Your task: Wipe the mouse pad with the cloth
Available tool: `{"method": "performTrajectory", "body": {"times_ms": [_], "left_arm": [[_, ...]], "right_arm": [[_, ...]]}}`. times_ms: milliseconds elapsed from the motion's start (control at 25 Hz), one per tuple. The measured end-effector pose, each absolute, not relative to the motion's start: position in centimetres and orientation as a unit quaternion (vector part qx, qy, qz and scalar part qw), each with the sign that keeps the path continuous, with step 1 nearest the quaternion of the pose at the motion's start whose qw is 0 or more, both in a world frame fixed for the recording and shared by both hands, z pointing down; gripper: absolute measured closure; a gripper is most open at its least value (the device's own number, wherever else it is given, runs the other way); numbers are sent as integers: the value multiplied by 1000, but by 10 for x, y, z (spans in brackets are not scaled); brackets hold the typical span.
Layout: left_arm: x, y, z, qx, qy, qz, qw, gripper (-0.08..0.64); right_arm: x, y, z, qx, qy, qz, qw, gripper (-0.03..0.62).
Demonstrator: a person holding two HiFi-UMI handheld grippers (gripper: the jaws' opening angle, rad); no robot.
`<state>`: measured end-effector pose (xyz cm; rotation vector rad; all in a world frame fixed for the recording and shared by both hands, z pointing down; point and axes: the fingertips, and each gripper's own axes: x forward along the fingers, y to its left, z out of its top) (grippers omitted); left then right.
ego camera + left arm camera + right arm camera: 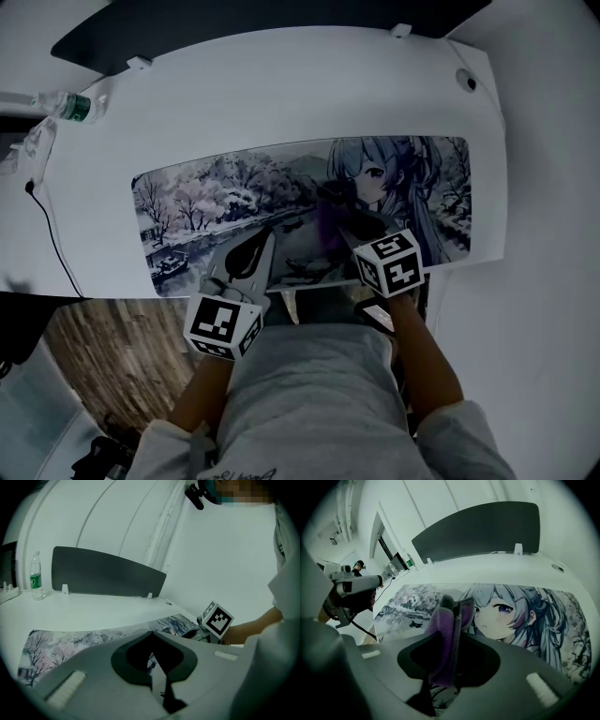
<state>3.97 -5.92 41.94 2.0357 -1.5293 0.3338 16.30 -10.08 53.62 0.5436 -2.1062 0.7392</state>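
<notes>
Right tool (453, 605) is gripping a purple cloth (443, 641), jaws pressed in on it with only the fabric between them. The cloth is bunching up past the tips and sagging below them. Cannot tell whether it is touching the surface underneath.

The mouse pad (525, 616) is lying flat on the white worktop (281, 94), directly under and ahead of this tool. Its printed figure is spreading ahead and to the right of the jaws, and its snowy tree scene is running off to the left.

Left tool (153, 660) is sitting just left of the right tool, over the near edge of the pad. Its jaws are meeting along a thin seam and are carrying nothing. The tree-scene end of the pad is stretching ahead and to the left of its tips.

A water bottle (36, 576) is standing upright far ahead and left of the left tool. It is beside the end of a dark divider panel (108, 573) at the worktop's far edge. A black cable (52, 234) is trailing across the worktop well left of the left tool.
</notes>
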Motion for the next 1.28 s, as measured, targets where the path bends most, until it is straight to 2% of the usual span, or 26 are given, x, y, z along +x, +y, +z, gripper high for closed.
{"method": "performTrajectory", "body": {"times_ms": [1280], "left_arm": [[164,-128,421,798,-513,152,277,540]], "right_arm": [[400,-198,538,332,-789,308,415,472]]}}
